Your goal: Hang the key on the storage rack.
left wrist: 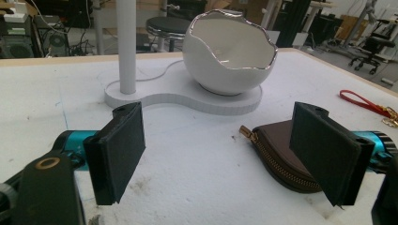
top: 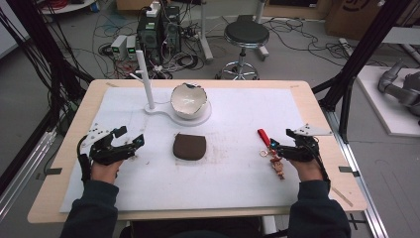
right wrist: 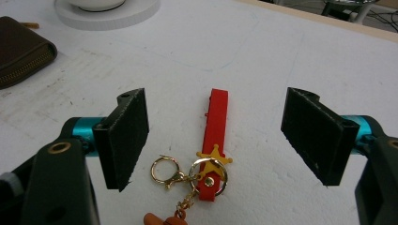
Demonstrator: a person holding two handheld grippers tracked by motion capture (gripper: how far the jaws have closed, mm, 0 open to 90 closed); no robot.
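Observation:
A brown zip pouch [top: 189,147] lies mid-table; in the left gripper view the pouch [left wrist: 277,150] sits low right, partly behind one jaw. Behind it a white egg-shaped bowl [top: 188,99] rests on a white stand [top: 163,110] with an upright post [top: 143,79]. A red keychain strap [top: 264,136] with gold rings and a small figure [top: 278,166] lies at the right; the strap [right wrist: 217,126] runs between my right gripper's jaws. My left gripper [top: 130,139] stands open, left of the pouch. My right gripper [top: 277,147] stands open over the keychain.
A white mat [top: 237,168] covers most of the wooden table [top: 317,99]. Beyond the far edge are a black stool [top: 245,37], computer boxes and cables on the floor. Black frame posts stand at both sides.

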